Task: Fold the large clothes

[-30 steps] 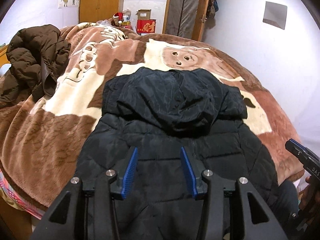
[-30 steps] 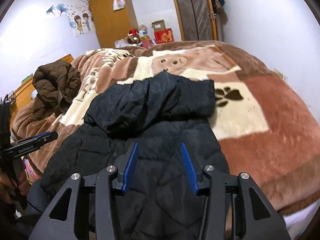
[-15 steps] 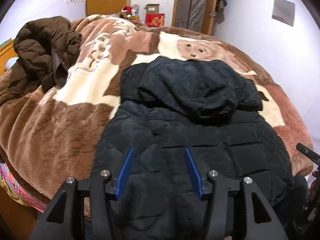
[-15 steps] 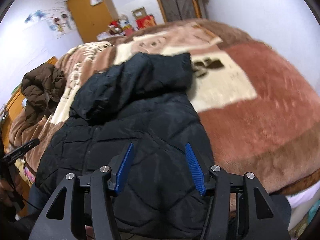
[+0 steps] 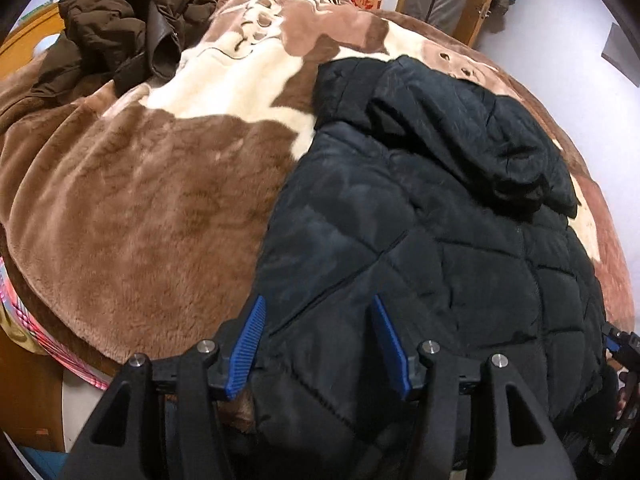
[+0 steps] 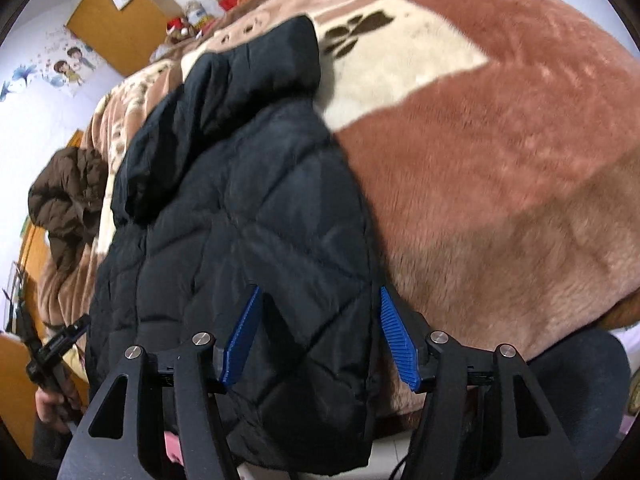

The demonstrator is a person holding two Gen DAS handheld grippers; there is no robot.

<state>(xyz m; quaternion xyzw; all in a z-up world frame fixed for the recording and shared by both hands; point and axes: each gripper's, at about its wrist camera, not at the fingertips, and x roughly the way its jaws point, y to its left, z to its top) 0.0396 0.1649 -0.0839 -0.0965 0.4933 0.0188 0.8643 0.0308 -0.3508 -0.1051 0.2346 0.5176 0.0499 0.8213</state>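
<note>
While both pairs of tongs hung released over the near hem, the left tongs (image 5: 318,336) and right tongs (image 6: 320,330) each straddled a lower corner of the black quilted jacket (image 5: 420,220), which lay spread on the bed's brown plush blanket (image 5: 140,208), hood farthest away. Beyond it, a brown coat (image 5: 120,20) sat crumpled.

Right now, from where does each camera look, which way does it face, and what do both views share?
Left wrist view: sits on the left gripper, low at the near bed edge, facing up the bed; open fingers over the black jacket's left hem.
Right wrist view: sits on the right gripper, facing likewise; open fingers over the right hem.
Shared: black jacket, brown jacket, blanket.
</note>
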